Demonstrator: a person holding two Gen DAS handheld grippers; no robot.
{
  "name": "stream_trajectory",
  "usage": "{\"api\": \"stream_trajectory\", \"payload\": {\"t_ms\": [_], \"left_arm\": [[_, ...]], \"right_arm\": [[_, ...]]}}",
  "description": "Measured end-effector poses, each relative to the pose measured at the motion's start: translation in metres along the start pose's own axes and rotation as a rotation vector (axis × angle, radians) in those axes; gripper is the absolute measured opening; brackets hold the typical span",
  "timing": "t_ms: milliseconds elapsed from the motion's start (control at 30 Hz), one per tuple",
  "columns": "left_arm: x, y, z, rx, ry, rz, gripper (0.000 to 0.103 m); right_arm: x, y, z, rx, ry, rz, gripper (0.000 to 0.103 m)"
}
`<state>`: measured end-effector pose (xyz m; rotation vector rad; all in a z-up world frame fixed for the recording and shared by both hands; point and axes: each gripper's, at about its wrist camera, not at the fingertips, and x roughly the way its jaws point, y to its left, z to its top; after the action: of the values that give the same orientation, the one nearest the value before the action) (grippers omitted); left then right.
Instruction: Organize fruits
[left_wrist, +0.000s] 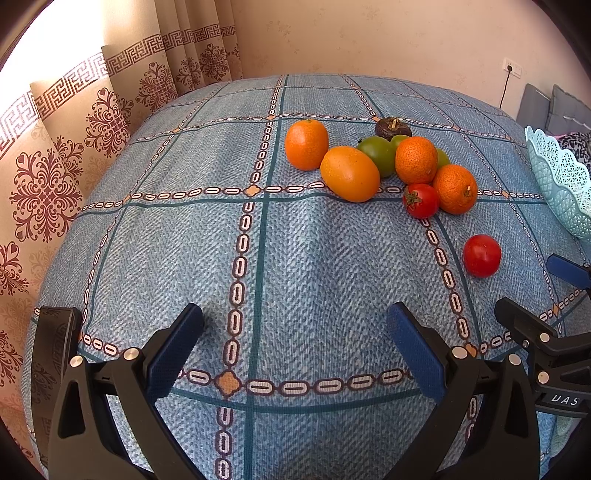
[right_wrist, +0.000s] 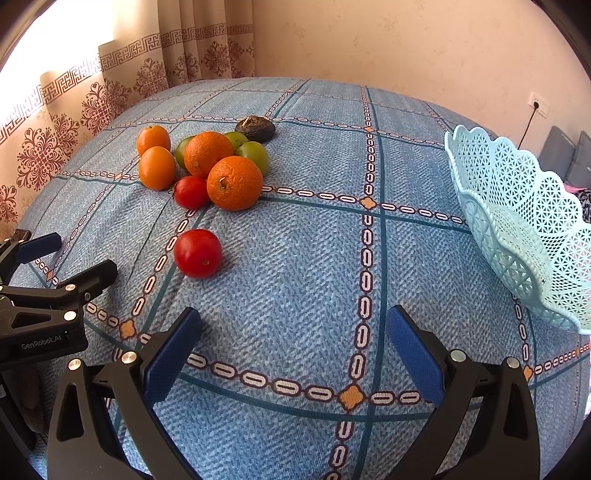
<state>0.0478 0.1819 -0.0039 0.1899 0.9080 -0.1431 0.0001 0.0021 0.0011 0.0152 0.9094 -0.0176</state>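
Gaping wide and holding nothing, the left gripper (left_wrist: 295, 343) and the right gripper (right_wrist: 295, 347) hover side by side above the blue patterned tablecloth (right_wrist: 295, 288). Nearest the right gripper's fingers lies a lone red tomato (right_wrist: 197, 253), set apart from the fruit pile (right_wrist: 207, 166) farther back (oranges, green fruits, a second tomato (right_wrist: 191, 192) and a dark brown fruit (right_wrist: 255, 128), mostly touching one another). To the right, a pale blue lattice basket (right_wrist: 517, 221) stands on the cloth, well apart from the pile.
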Motion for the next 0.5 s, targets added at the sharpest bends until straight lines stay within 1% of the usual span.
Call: {"api": "stream_trajectory", "payload": {"t_ms": [167,267,367,433,500], "left_arm": [[0.000,0.006,0.002,-0.012,0.002,-0.035,0.101],[-0.001,0.011,0.004,-0.032,0.000,-0.053,0.101],[-0.001,0.015,0.007,-0.041,-0.009,-0.049,0.101],[-0.003,0.017,0.008,-0.033,-0.023,-0.028,0.101],[-0.004,0.020,0.009,-0.030,-0.037,-0.012,0.101]], "right_arm": [[-0.006,0.002,-0.001,-0.023,-0.015,0.027,0.098],[-0.009,0.008,0.000,-0.050,-0.023,0.037,0.096],[-0.011,0.014,0.004,-0.062,-0.033,0.060,0.089],[-0.011,0.018,0.008,-0.067,-0.031,0.078,0.076],[-0.010,0.022,0.012,-0.070,-0.033,0.096,0.070]]}}
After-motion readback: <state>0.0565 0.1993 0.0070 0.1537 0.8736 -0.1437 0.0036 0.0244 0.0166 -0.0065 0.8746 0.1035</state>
